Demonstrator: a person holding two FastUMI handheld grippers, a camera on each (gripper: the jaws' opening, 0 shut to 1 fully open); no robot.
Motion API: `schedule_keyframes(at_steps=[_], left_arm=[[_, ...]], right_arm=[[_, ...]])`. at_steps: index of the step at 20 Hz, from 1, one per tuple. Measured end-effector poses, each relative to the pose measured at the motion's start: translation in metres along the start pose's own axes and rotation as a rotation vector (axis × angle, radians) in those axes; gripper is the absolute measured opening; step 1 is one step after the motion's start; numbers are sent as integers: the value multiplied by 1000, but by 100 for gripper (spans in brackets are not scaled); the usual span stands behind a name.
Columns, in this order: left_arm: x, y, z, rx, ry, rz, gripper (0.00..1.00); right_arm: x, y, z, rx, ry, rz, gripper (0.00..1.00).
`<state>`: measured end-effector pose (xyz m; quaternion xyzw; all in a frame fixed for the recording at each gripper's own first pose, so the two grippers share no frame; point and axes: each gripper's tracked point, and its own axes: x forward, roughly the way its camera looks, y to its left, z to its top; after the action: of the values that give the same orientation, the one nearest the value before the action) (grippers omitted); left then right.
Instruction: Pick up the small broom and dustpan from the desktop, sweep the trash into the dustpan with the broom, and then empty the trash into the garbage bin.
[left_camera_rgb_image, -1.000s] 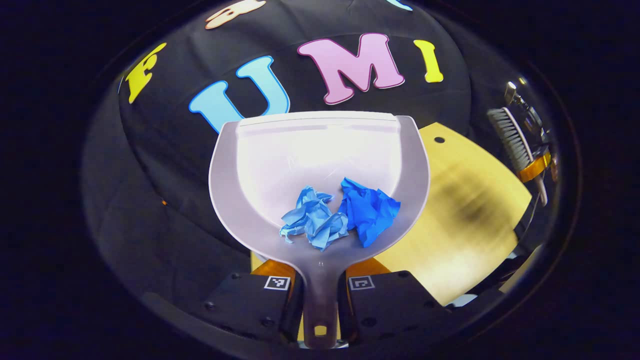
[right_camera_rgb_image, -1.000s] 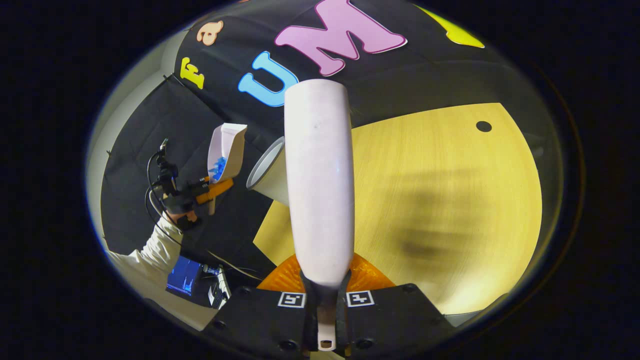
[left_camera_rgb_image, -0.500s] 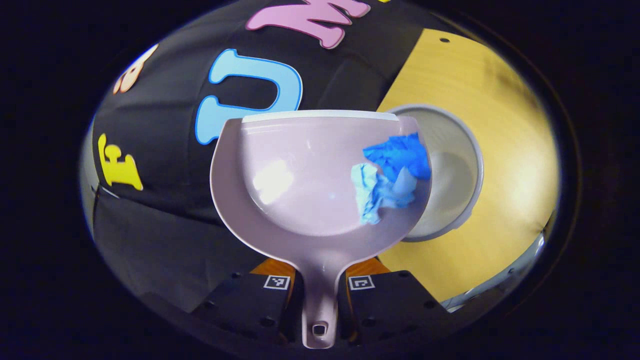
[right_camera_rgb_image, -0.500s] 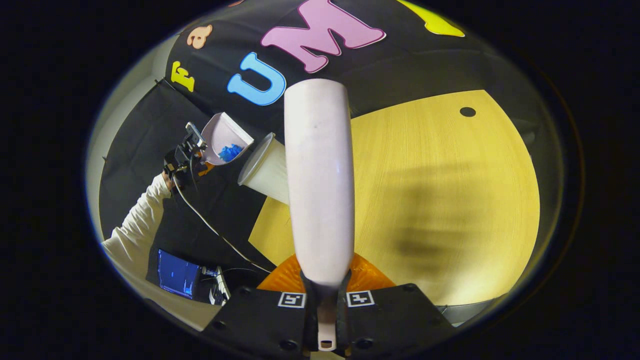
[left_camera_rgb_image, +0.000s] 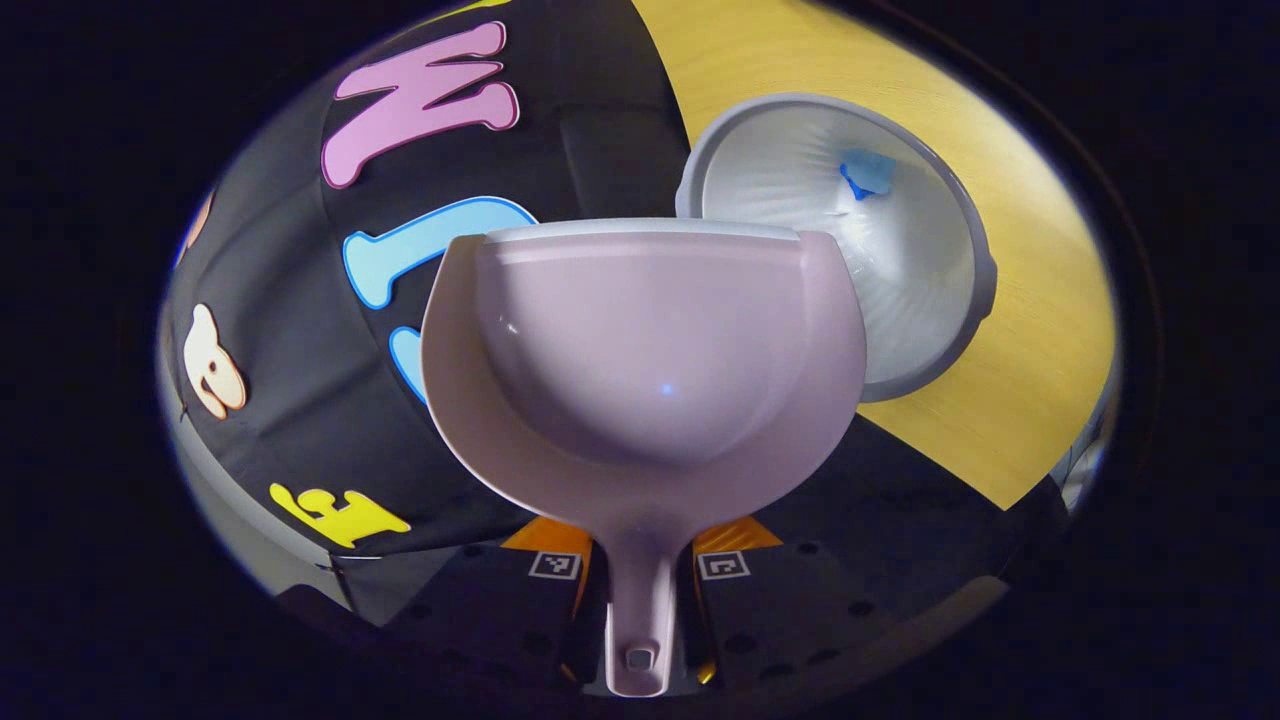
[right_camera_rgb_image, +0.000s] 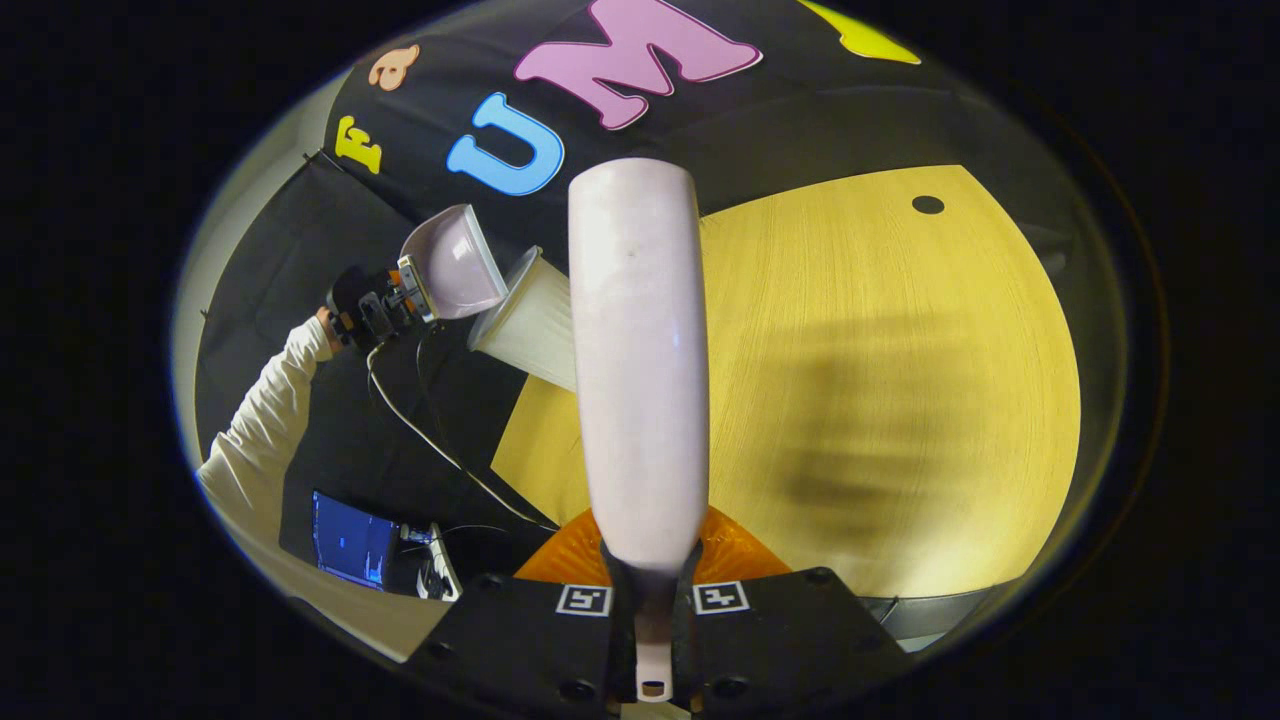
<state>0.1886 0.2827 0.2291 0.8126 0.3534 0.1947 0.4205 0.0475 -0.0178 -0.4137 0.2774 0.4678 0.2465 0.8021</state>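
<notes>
- Right now my left gripper (left_camera_rgb_image: 640, 600) has both fingers clenched on the dustpan (left_camera_rgb_image: 640, 350) handle, which runs down between the 2 marker tags at the bottom of the left gripper view.
- The dustpan's scoop is bare inside in that view; its front lip sits against the near rim of the garbage bin (left_camera_rgb_image: 900, 260), overlapping it from my camera angle.
- The garbage bin stands at the desk (left_camera_rgb_image: 1040, 330) edge next to the black cloth wall, mouth open toward my camera, with 1 blue scrap of trash (left_camera_rgb_image: 866, 172) lying inside on its ribbed wall. I think it is crumpled paper, but it is too small to be sure.
- In the right gripper view, the dustpan (right_camera_rgb_image: 455, 262) is tilted with its lip touching the garbage bin (right_camera_rgb_image: 530, 325) rim, held by the left gripper (right_camera_rgb_image: 395, 298) in a hand (right_camera_rgb_image: 345, 305) with a white sleeve (right_camera_rgb_image: 255, 430).
- My right gripper (right_camera_rgb_image: 652, 640) is clamped on the broom (right_camera_rgb_image: 640, 360) handle; the broom's pale back rises straight up the middle of that view, above the desk (right_camera_rgb_image: 880, 400), well apart from the bin.
- A lit screen (right_camera_rgb_image: 345, 548) sits low beyond the desk's left edge in the right gripper view.
</notes>
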Motion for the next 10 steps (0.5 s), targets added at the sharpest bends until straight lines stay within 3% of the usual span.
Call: schedule_keyframes(at_steps=[1,3,7,10], left_arm=[[1,-1,-1,-33,-15,-1,26],[-3,-5,7,-186,-64,-71,26],[-27,-17,34,-593,-174,-297,26],[-59,-4,73,-886,-290,-416,26]], right_arm=[[1,0,-1,-2,4,-4,15],[4,2,2,3,4,-7,15],[6,5,7,8,0,-10,15],[6,7,15,11,-5,-39,15]])
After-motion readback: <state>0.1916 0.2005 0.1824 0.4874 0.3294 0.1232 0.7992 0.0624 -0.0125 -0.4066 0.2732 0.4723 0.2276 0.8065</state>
